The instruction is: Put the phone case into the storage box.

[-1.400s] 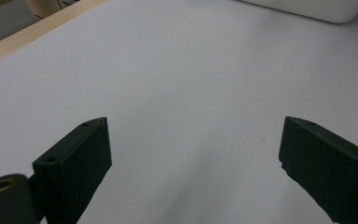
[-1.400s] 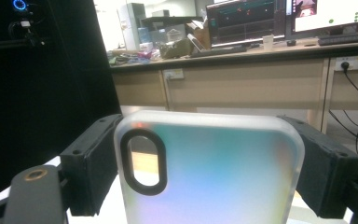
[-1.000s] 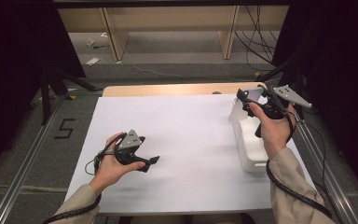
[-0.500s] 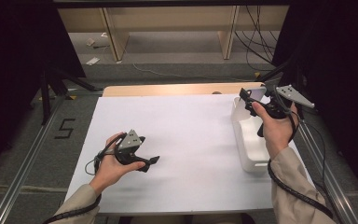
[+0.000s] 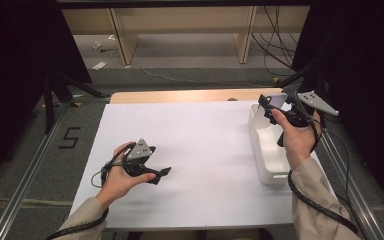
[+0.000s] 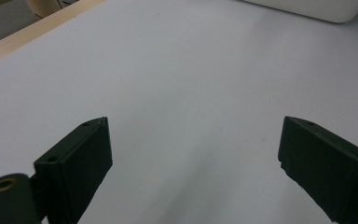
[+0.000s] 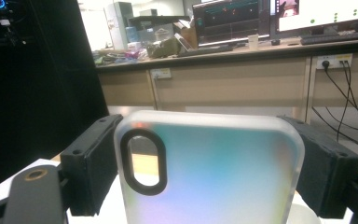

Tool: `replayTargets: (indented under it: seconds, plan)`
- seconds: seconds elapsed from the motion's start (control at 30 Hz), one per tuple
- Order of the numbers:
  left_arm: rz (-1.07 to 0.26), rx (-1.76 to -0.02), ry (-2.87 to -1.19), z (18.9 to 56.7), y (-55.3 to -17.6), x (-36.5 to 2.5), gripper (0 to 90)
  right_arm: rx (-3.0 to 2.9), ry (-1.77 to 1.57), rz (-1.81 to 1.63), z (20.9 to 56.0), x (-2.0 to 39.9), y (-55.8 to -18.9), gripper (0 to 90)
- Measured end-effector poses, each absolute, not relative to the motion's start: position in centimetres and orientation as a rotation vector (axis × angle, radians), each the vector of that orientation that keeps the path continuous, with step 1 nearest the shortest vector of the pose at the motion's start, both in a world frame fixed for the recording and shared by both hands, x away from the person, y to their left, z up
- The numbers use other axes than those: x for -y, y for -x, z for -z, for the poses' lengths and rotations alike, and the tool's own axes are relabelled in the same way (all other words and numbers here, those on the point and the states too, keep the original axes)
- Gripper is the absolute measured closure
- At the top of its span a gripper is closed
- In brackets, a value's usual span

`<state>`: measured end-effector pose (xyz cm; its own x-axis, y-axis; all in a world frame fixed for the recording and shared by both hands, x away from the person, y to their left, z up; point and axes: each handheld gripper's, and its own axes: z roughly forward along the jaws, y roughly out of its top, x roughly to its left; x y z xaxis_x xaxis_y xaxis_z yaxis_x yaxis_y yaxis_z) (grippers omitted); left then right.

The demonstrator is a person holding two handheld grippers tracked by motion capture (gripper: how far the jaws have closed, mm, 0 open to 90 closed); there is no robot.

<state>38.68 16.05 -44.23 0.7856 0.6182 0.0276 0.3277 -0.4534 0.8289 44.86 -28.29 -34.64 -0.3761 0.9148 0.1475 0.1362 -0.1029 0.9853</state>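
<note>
R gripper (image 5: 275, 107) is clamped on a translucent phone case (image 7: 209, 172), jaws pinching its two long edges so the camera cutout (image 7: 143, 161) end sticks up clear of the pads. Edge grip makes sense imo: the flat back stays free and the case can't twist between the pads. It's held up in the air over the far end of the white bin (image 5: 267, 150) at the table's right edge, not touching it afaict, so prob either just lifted out of it or about to go in, can't tell which. L gripper (image 5: 157, 172) is idle: jaws wide, nothing between them, parked low over the bare white sheet (image 5: 200, 145) w/ the hand resting on it, well apart from the bin. Looks like it's kept out of the way while R does the work, ready to take or steady the case if needed. L gripper view: plain sheet between the jaws, bin wall (image 6: 307, 7) at the far top.
</note>
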Motion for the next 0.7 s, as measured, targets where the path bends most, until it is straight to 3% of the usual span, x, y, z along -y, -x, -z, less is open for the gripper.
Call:
replayTargets:
  seconds: [0.7]
  plan:
    - [-0.408,-0.702,-2.077,44.25,-38.69,-16.06,9.1,-1.512,-1.184,-1.515,34.69,28.88,-44.96,18.7]
